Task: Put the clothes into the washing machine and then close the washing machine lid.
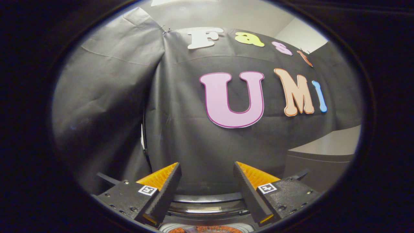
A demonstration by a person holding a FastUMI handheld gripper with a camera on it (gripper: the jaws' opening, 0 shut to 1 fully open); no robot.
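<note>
Gripper (207, 181) fingers spread apart, holding nothing. Just below & between them: curved chrome-and-black rim of round washing machine (207, 202), w/ orange patterned clothes (207, 229) partly visible inside. Black cloth wall beyond.

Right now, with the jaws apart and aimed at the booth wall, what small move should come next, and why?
Probably tilt the gripper down. Its jaws stand open with nothing between them and face the black cloth wall, while the washing machine's rim sits low between and beneath them. No clothes are in sight, so looking lower should find them or the lid.
</note>
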